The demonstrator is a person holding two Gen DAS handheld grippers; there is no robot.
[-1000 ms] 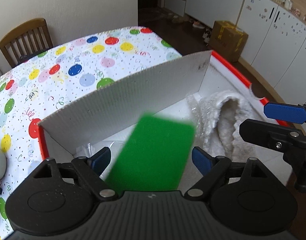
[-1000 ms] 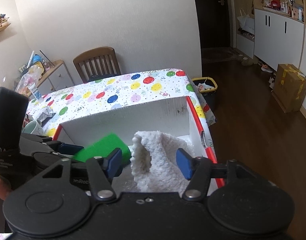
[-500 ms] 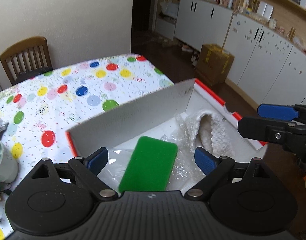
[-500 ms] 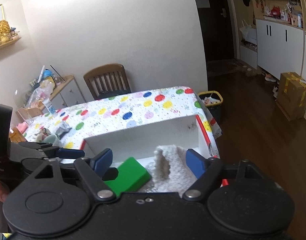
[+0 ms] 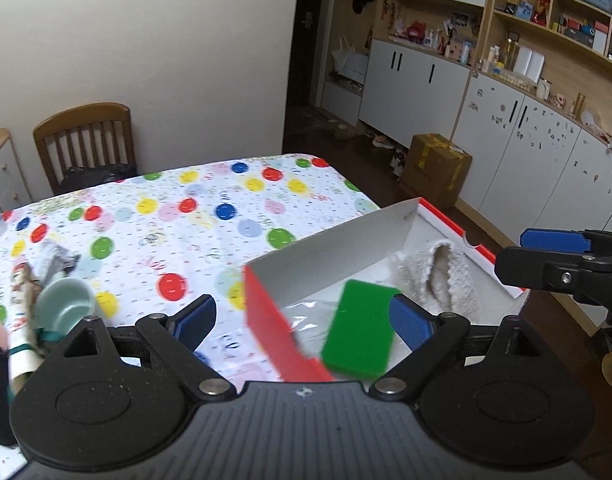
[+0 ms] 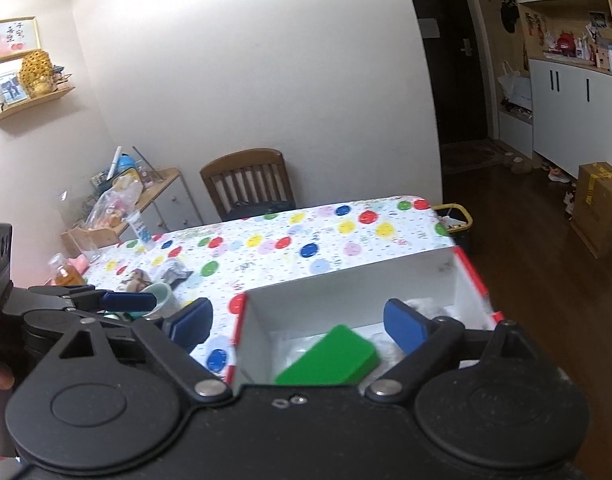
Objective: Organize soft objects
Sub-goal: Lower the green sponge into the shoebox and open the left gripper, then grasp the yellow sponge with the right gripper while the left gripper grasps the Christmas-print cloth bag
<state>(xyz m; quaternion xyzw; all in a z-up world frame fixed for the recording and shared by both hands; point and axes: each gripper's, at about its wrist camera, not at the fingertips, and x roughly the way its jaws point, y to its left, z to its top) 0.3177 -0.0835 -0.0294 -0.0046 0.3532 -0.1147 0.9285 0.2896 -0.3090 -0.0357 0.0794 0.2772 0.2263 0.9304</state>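
Inside the red-edged white box (image 5: 330, 256) at the corner of the worktop (image 5: 226, 208), we see the green sponge (image 5: 360, 326) lying on crinkled clear plastic wrap (image 5: 306, 316), with a fluffy white slipper (image 5: 446, 276) beside it toward the box's far end. We judge the sponge light and springy, best taken across its short sides where it will compress without slipping; the slipper looks limp and should be pinched at the thick rim of its opening. Both the left tool (image 5: 302, 320) and the right tool (image 6: 296, 320) stand wide apart and hold nothing. The left wrist view shows the slipper whole, while the right wrist view hides most of it behind a finger; only the right view shows the shelf (image 6: 34, 100) and the bin (image 6: 456, 218) past the worktop's end, and it shows the mint cup (image 6: 160, 294) among the clutter less clearly.
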